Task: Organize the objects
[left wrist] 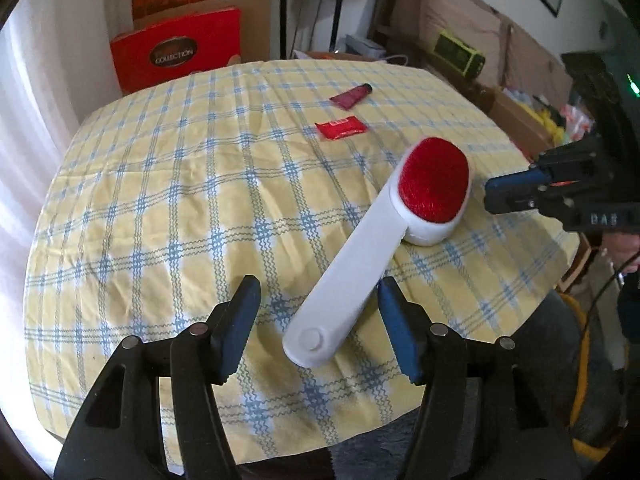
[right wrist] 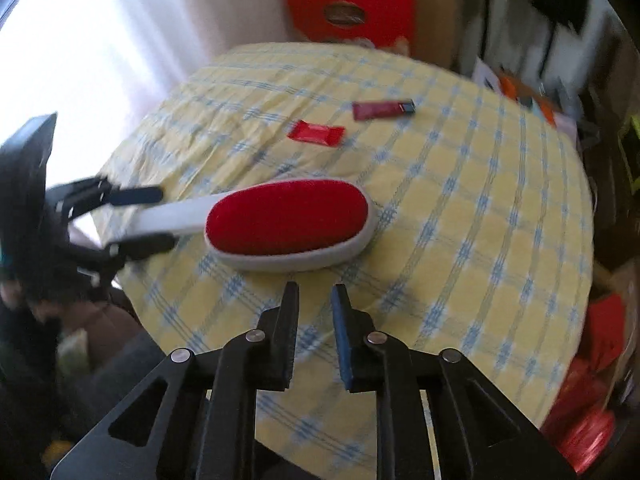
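Observation:
A white lint brush [left wrist: 352,276] with a red pad [right wrist: 288,220] lies on the yellow and blue checked tablecloth [left wrist: 160,200]. My left gripper [left wrist: 318,284] is open, its blue fingers either side of the brush handle with a gap to each; in the right wrist view the left gripper [right wrist: 166,218] also straddles the handle. My right gripper [right wrist: 316,288] is shut with nothing between its fingers, just short of the brush head; in the left wrist view the right gripper [left wrist: 492,194] sits right of the pad. Farther back lie a red packet [left wrist: 341,128] and a dark red tube [left wrist: 352,95].
A red box [left wrist: 176,54] leans behind the table at the back left. Cardboard boxes and a green and black device [left wrist: 460,54] crowd the back right. The cloth hangs over the near table edge [left wrist: 280,440]. Red bags [right wrist: 588,436] lie on the floor at the right.

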Demonstrator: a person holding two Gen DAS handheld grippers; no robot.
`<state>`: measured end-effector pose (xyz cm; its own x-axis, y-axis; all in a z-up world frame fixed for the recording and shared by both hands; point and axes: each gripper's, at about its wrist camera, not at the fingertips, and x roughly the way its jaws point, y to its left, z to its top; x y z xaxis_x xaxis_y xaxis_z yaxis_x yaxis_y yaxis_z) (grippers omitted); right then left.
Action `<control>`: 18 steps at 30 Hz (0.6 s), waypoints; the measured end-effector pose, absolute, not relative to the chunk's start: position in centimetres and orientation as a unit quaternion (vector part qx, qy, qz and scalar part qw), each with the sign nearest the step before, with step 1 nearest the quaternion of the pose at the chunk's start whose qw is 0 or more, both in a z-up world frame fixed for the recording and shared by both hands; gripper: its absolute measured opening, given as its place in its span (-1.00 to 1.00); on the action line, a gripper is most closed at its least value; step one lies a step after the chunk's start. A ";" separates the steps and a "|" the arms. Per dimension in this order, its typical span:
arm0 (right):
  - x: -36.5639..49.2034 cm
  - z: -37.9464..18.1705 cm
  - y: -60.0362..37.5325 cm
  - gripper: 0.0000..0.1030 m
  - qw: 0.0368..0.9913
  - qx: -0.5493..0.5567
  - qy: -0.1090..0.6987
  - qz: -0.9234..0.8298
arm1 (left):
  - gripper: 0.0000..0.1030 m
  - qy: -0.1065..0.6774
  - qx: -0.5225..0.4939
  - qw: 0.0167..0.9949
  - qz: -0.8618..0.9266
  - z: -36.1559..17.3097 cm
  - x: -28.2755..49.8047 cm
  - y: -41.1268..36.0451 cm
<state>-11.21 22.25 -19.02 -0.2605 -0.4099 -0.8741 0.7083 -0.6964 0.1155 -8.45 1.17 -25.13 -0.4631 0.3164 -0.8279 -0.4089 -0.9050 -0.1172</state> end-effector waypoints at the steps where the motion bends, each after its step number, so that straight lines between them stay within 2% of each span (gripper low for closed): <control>1: -11.1 -18.8 22.2 -0.65 0.369 0.478 0.167 -0.779 | 0.12 0.049 -0.473 0.212 0.854 -25.1 -8.4 1.2; 3: -11.1 -18.3 21.8 -0.65 0.392 0.450 0.209 -0.775 | 0.12 0.054 -0.471 0.213 0.855 -25.0 -8.3 1.1; 5: -10.9 -18.3 21.2 -0.53 0.424 0.419 0.261 -0.759 | 0.12 0.053 -0.471 0.214 0.854 -25.0 -8.2 0.9; 7: -11.3 -19.0 20.6 0.12 0.450 0.410 0.300 -0.734 | 0.12 0.051 -0.472 0.213 0.854 -24.9 -8.2 0.9; 8: -11.8 -19.7 20.3 0.22 0.454 0.412 0.320 -0.722 | 0.12 0.051 -0.471 0.213 0.854 -24.9 -8.2 1.0; 10: -12.8 -20.9 20.0 0.25 0.452 0.421 0.339 -0.710 | 0.12 0.052 -0.471 0.212 0.855 -25.0 -8.2 1.0; 16: -14.9 -21.7 19.9 0.56 0.480 0.393 0.312 -0.719 | 0.13 0.060 -0.465 0.212 0.857 -25.1 -8.0 1.5; 18: -15.0 -21.8 19.8 0.54 0.488 0.388 0.303 -0.721 | 0.13 0.062 -0.463 0.211 0.859 -25.2 -7.9 1.6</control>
